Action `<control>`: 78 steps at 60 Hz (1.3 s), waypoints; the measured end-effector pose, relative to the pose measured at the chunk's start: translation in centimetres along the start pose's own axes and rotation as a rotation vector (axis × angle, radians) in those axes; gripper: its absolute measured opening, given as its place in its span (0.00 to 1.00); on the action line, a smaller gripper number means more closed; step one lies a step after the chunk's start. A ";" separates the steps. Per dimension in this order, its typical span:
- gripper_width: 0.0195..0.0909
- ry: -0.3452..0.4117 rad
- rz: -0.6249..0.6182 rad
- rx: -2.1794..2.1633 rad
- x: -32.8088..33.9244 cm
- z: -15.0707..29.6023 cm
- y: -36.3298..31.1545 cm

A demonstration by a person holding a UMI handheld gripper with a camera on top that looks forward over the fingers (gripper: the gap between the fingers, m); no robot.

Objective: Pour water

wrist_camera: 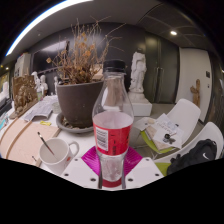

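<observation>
Item count: one bottle (112,120) with red label, one white mug (57,152), one potted dried plant (80,90), two white statues (138,72).

Hand-held gripper (112,165): magenta pads (93,158) on fingers, seemingly white-framed.
</observation>
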State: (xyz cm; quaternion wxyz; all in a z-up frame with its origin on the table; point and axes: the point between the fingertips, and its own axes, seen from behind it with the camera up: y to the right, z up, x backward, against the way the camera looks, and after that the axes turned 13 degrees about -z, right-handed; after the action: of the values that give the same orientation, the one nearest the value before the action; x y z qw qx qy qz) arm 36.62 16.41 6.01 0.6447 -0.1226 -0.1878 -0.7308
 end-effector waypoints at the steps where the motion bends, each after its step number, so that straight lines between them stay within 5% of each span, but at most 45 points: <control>1: 0.08 -0.004 -0.001 -0.003 -0.1 -0.3 0.0; 10: 0.11 0.024 -0.006 -0.035 0.1 -1.2 0.2; 20: 0.32 0.038 -0.011 -0.057 0.4 -1.1 0.4; 25: 0.52 -0.013 -0.011 -0.073 0.7 -1.8 0.6; 29: 0.82 -0.067 -0.018 -0.084 1.3 -2.7 0.7; 32: 0.94 -0.082 -0.019 -0.083 2.2 -2.8 0.8; 60: 0.93 -0.262 -0.058 0.052 26.8 -5.0 -8.1; 78: 0.93 -0.228 -0.054 0.053 38.6 -3.7 -19.3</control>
State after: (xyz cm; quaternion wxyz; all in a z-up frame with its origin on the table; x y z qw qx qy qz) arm 12.45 -17.90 16.73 0.6021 -0.1825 -0.2824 -0.7242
